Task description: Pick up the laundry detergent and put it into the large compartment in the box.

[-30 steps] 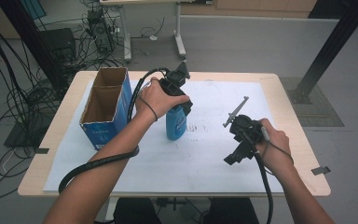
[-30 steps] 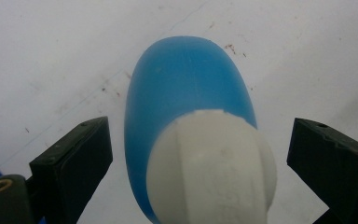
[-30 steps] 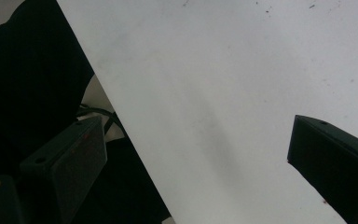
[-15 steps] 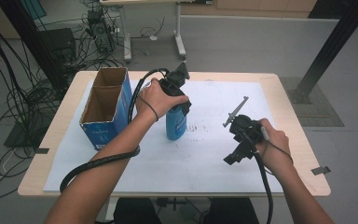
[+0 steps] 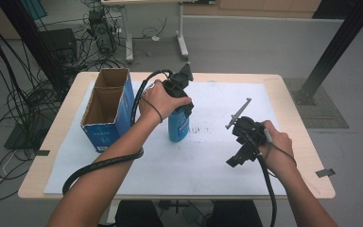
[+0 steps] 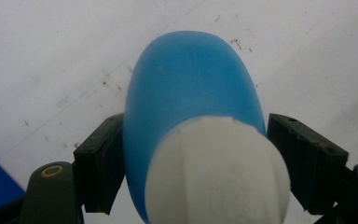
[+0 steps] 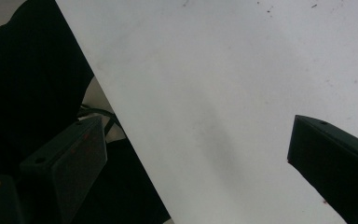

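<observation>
I see a blue bottle (image 5: 178, 126) standing upright on the white paper sheet (image 5: 208, 156) that covers the worktop (image 5: 307, 156). The bottle is smooth, shiny plastic with a rounded body and a white cap (image 6: 216, 172) that has ridges on it. It stands near the middle of the sheet, just right of the blue box (image 5: 108, 111). There is pale print on the bottle's front, but it is too small for me to read.

My left gripper (image 6: 209, 154) comes down over the top of the bottle. Its fingers (image 6: 100, 163) have just been closing, and the bottle is between them now. One black pad sits against each side of the blue body below the cap.

My right gripper (image 5: 246, 142) is well apart from the bottle, over the right part of the sheet. Its fingers (image 7: 70, 163) stand wide with nothing between them.

The box is cardboard, blue outside and plain brown inside, with its top open and two deep parts. It has white print on the front that I cannot read. The sheet is flat and white with small dark specks. The worktop is pale wood with rounded corners.
</observation>
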Action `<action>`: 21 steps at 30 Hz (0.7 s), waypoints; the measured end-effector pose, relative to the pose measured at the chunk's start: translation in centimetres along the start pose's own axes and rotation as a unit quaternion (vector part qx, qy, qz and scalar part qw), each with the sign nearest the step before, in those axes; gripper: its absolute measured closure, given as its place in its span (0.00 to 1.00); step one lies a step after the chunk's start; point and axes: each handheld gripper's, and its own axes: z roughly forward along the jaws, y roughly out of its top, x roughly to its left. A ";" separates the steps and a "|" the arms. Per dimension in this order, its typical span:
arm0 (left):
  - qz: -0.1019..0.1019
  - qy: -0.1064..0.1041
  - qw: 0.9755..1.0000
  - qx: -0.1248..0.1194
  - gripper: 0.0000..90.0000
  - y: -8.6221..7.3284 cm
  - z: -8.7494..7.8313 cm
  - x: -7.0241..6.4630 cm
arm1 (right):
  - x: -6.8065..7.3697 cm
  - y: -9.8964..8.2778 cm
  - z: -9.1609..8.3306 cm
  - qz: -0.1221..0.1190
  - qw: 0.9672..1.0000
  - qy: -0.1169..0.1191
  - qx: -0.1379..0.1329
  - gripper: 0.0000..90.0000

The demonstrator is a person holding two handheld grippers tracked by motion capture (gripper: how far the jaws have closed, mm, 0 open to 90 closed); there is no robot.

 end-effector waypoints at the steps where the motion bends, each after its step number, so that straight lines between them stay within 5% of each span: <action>1: 0.001 0.002 1.000 -0.001 0.29 0.0 0.0 0.0 | 0.0 0.0 0.0 0.001 1.000 0.001 0.000 0.05; 21: -0.004 0.018 1.000 -0.005 0.41 -0.2 -0.2 -0.1 | 0.0 0.0 0.0 0.000 1.000 0.001 0.000 0.05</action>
